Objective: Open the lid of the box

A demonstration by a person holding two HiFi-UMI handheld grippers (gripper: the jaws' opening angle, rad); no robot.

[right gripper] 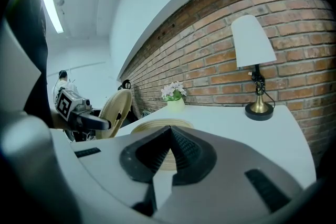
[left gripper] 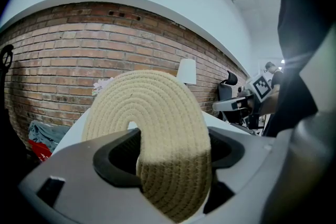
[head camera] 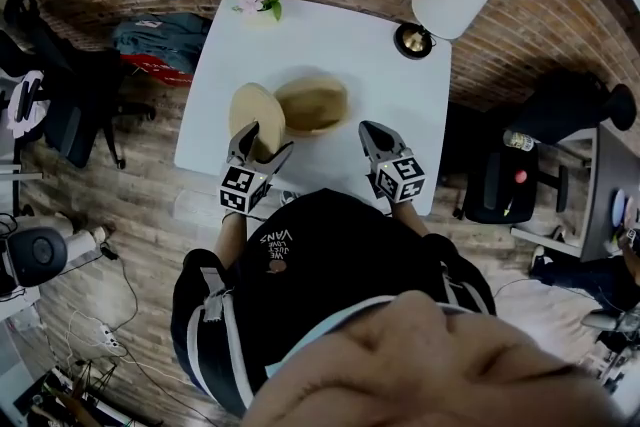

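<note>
Left gripper (head camera: pixel 262 147) clamps the woven lid (head camera: pixel 256 115) upright on edge, just left of the open woven box (head camera: pixel 312 105) (lid already off), while right gripper (head camera: pixel 375 137), shut tight and empty, sits near-right of it.

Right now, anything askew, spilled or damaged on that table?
Nothing spilled or damaged. The only odd thing is the woven lid, held on edge in the left gripper, off the open box, which fits the task. The right gripper is shut and empty.
</note>
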